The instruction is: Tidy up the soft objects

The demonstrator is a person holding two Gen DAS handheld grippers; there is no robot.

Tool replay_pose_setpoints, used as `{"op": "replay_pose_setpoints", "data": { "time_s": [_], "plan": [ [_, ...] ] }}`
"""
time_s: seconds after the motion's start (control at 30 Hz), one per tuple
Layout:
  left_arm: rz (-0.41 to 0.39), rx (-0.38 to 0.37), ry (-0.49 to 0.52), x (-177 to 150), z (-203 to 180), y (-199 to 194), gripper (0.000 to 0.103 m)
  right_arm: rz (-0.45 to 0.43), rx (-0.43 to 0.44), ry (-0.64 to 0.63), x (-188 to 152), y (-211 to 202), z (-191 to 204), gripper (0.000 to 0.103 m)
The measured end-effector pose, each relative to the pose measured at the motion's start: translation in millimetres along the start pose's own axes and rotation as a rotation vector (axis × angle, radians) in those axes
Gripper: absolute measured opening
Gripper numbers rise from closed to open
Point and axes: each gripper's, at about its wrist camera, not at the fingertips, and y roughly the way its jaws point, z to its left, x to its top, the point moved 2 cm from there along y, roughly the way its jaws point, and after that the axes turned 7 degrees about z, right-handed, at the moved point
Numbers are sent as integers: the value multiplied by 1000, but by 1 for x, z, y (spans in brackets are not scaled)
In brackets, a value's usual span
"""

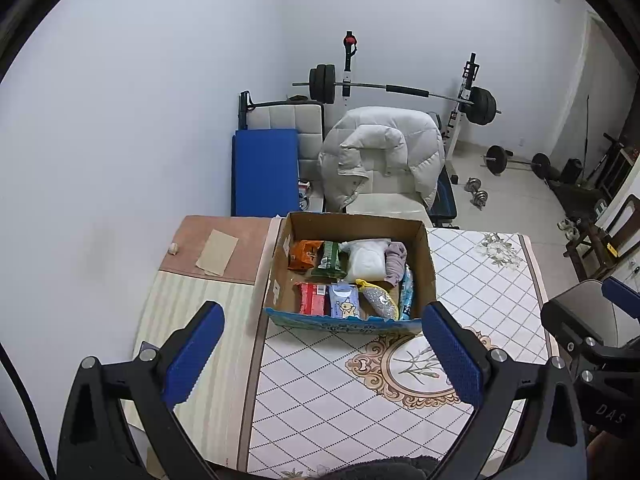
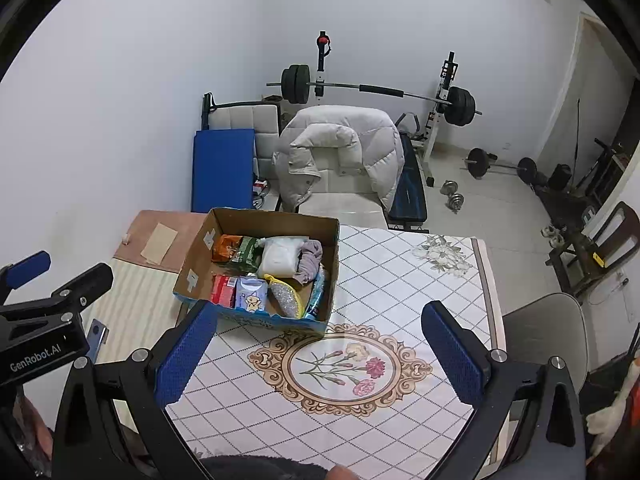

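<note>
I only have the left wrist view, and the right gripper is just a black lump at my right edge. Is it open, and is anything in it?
Observer: The right gripper is open, blue pads wide apart, nothing between them.
Operator: My left gripper hides part of the flower medallion. Is anything lying on it?
Observer: No. The medallion is bare, only printed pink flowers.
Operator: What is past the table's right edge?
Observer: A grey chair seat stands close beside the table there.
</note>
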Motion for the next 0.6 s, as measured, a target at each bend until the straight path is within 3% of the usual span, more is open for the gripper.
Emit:
{"op": "replay_pose_setpoints", "data": {
  "time_s": [0.6],
  "plan": [
    [-12, 4, -9, -2, 2, -2, 101, -14, -30, 14, 2, -4, -4, 103]
  ]
}}
